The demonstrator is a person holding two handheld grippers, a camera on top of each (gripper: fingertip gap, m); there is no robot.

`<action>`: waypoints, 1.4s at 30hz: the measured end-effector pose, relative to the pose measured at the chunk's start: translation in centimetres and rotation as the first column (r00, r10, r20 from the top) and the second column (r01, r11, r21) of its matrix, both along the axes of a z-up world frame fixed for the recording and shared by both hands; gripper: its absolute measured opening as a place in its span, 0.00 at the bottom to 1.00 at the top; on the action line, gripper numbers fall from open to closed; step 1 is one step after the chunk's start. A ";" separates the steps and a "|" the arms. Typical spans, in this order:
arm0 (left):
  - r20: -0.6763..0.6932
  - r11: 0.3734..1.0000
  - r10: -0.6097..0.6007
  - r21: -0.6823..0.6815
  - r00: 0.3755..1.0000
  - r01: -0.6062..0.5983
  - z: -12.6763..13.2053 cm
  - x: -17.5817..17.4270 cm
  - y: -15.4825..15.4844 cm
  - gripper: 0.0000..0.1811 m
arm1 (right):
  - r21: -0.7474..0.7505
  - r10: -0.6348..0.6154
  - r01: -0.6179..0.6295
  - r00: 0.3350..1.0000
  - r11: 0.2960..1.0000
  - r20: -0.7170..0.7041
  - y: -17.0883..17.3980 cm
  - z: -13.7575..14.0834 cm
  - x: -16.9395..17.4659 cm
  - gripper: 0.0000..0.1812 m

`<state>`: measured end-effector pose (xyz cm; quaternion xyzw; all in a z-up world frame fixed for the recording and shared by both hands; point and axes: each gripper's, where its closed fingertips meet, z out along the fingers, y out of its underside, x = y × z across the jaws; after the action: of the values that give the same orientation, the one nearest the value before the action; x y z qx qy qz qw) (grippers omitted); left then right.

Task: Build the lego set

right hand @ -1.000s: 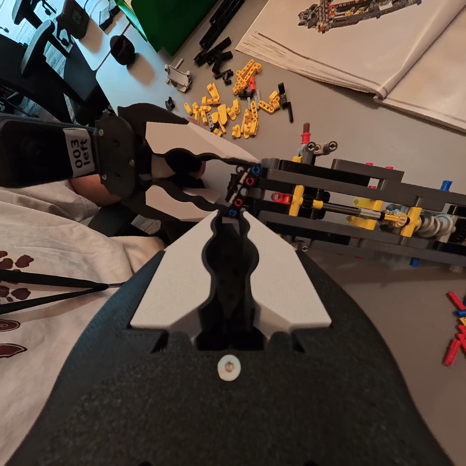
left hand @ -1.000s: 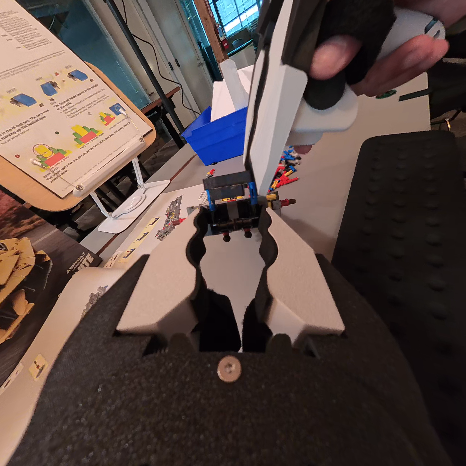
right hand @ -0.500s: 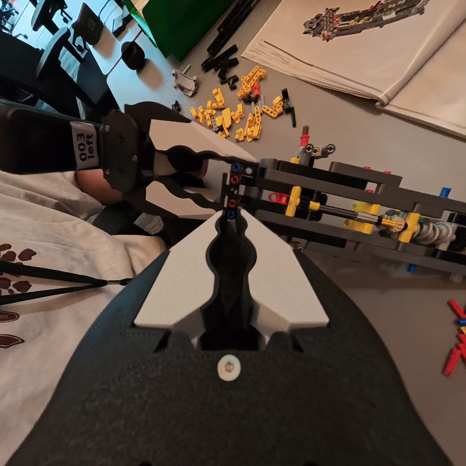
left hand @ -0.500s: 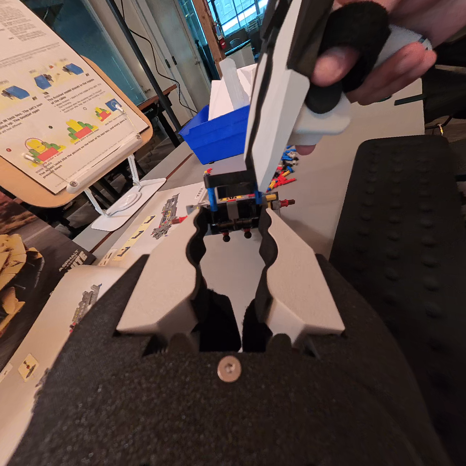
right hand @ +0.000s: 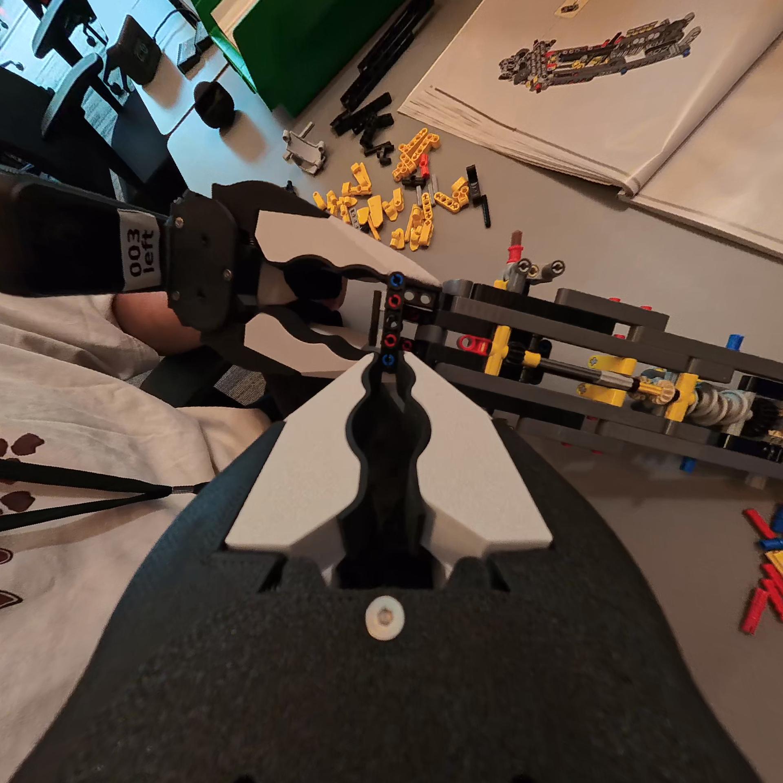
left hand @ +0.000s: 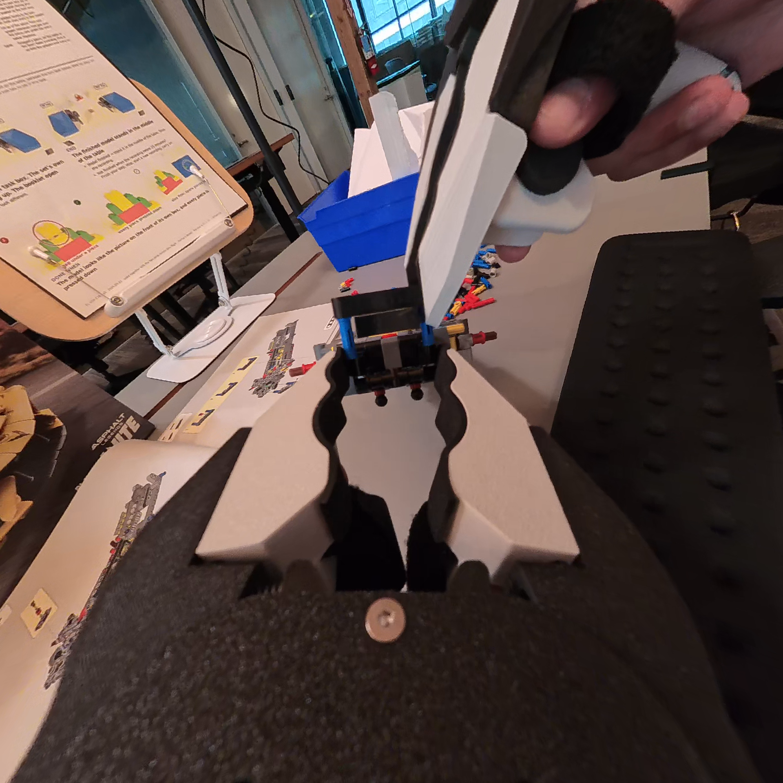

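Long dark-grey Technic chassis (right hand: 563,339) lying flat on the grey table (right hand: 635,551), stretching off to the right in the right wrist view. Stacked black and grey beams, yellow connectors and a grey shaft down the middle, a coiled grey spring part near the far end, blue and red pins poking out along the sides.

Near end capped by a short black beam (right hand: 390,322) standing across it, holes filled with blue and red pins. Right gripper (right hand: 387,364) pinching that beam at its lower end, fingers nearly pressed together around it. Left gripper (left hand: 387,360) spread wide, straddling the same end of the chassis (left hand: 392,356), fingertips against either side of it; can't tell how firmly.

Same beam (left hand: 373,303) seen from the left wrist view sitting a bit above the chassis end on two blue pins, right gripper (left hand: 426,296) coming down onto it from above.

Blue bin (left hand: 360,220) farther back on the table, white stuff sticking out of it, can't tell what exactly. Green box (right hand: 305,46) at the table's far edge in the other view, contents not visible.

Loose yellow pieces (right hand: 394,199) in a pile beside black beams, red and blue pins (right hand: 767,567) near the right edge, open instruction booklet (right hand: 614,106) beyond.
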<state>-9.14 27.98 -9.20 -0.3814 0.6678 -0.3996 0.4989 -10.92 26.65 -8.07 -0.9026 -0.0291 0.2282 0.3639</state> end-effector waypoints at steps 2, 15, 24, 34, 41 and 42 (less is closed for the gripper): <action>0.002 1.000 0.002 0.004 1.000 -0.002 0.0 0.0 0.0 0.22 | -0.001 -0.002 0.002 1.000 1.000 0.004 0.0 0.0 0.0 0.03; 0.006 1.000 0.002 0.005 1.000 -0.002 0.1 0.0 0.0 0.22 | -0.008 -0.017 0.017 1.000 1.000 0.015 0.0 -0.1 0.4 0.03; -0.014 1.000 0.007 -0.015 1.000 -0.007 -0.2 0.1 0.2 0.21 | 0.016 0.009 -0.011 0.995 1.000 0.096 0.3 -0.3 0.3 0.03; 0.038 0.988 0.075 0.131 0.996 -0.079 0.4 0.0 0.2 0.21 | -0.070 -0.081 0.081 0.997 0.994 -0.002 -0.3 -0.4 0.0 0.03; 0.047 0.987 0.068 0.144 0.997 -0.074 0.4 -0.1 0.1 0.21 | -0.069 -0.092 0.086 0.991 0.994 -0.099 -0.3 -0.6 -0.1 0.03; 0.052 0.990 0.056 0.124 0.997 -0.062 0.5 -0.1 0.0 0.21 | -0.054 -0.088 0.083 0.992 0.995 -0.092 -0.3 -0.4 -0.1 0.03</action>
<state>-9.24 28.00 -8.66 -0.3592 0.6679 -0.3507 0.5495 -10.99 26.35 -8.42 -0.9001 0.0324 0.2554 0.3515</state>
